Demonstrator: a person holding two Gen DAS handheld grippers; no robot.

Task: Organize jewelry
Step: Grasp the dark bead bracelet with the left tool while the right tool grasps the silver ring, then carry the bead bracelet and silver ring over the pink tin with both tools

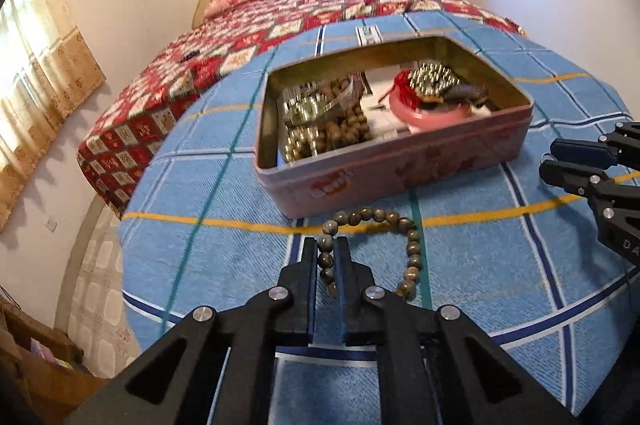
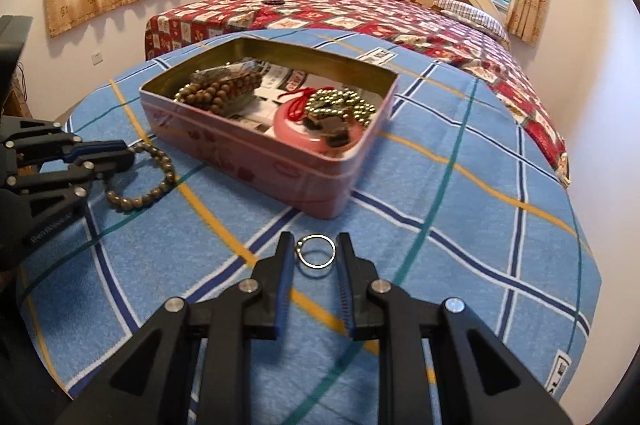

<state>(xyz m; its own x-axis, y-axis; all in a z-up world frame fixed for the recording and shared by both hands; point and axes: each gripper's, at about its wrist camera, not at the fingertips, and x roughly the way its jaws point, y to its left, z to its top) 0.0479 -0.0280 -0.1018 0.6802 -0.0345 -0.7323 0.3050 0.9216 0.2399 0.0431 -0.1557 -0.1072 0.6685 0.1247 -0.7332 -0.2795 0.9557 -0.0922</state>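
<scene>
Left wrist view: left gripper (image 1: 325,245) pinched narrow on the bead bracelet (image 1: 374,249), whose loop trails on the blue blanket (image 1: 500,265) just before the pink tin (image 1: 380,181). Risk: beads may slip on lifting. Right gripper (image 2: 316,245) brackets the metal ring (image 2: 316,251), jaws apart; ring apparently flat, no long axis.

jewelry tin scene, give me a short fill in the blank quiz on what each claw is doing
1. The left claw is shut on the ____ bracelet.
2. The metal ring lies between the fingers of the ____ claw.
3. The pink tin has no ____ on it.
4. The tin sits on a ____ checked blanket.

Missing words: beaded; right; lid; blue
</scene>
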